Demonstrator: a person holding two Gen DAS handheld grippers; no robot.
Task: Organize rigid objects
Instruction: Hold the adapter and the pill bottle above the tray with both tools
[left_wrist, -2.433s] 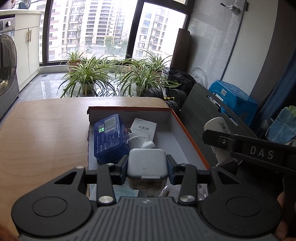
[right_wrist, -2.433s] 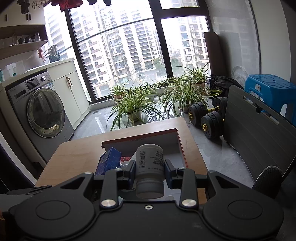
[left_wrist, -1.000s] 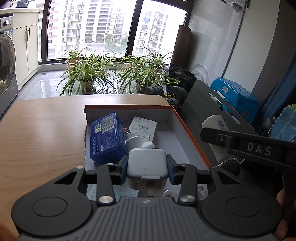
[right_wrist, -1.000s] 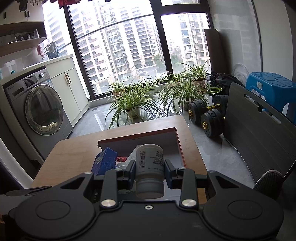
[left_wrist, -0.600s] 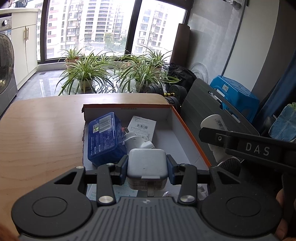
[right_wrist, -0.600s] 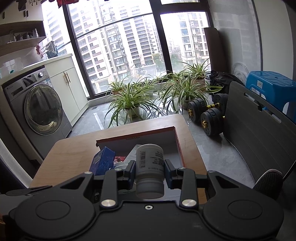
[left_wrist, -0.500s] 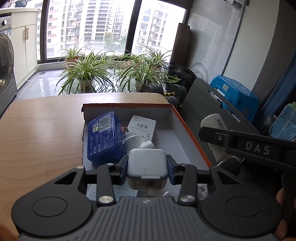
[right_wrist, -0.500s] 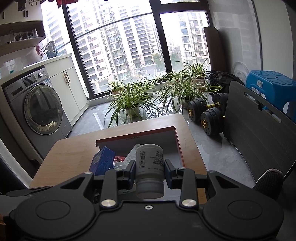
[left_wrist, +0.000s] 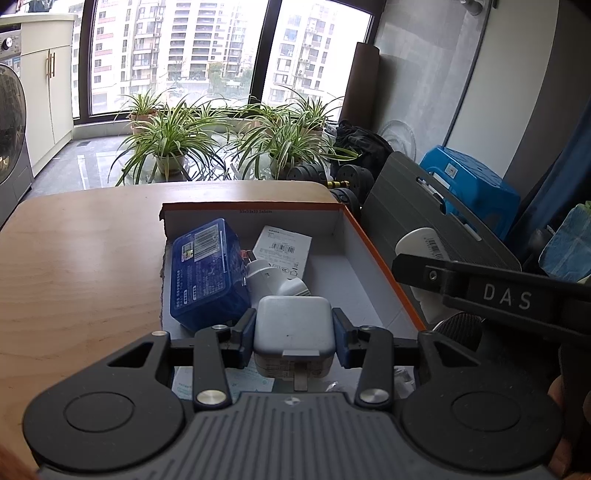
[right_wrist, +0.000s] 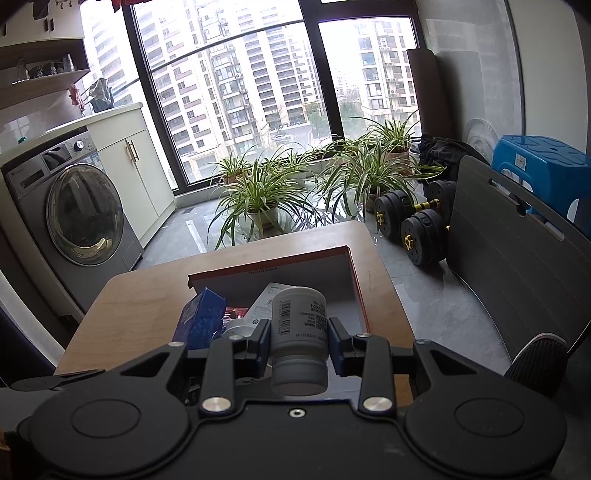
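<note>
My left gripper (left_wrist: 294, 334) is clamped on a white charger cube (left_wrist: 293, 325) — both pads press its sides, and its metal prong points back toward me. My right gripper (right_wrist: 299, 339) is closed around a white pill bottle (right_wrist: 298, 332), held lying along the fingers with its barcode label up and its cap end toward the camera.

Both loads hang over the near end of the orange-edged cardboard box (left_wrist: 373, 254) on the wooden table (left_wrist: 74, 258). In the box, just beyond the charger, lies a white plug adapter (left_wrist: 275, 280); left of it a blue plastic case (left_wrist: 207, 273) leans against the left wall, and a white labelled packet (left_wrist: 282, 251) lies flat toward the far wall. The right half of the box floor is bare. From the left view the right gripper's finger (left_wrist: 480, 291) crosses outside the box's right wall, with the bottle's base just showing behind it.

I judge this as the carrying step: two rigid items picked, neither yet put down. The next move calls for lowering each into the open right side of the box — clear of the adapter and the blue case — then opening the jaws only once the item rests on the floor. The bottle is round and could roll, so standing it up or laying it against a wall seems wise.
</note>
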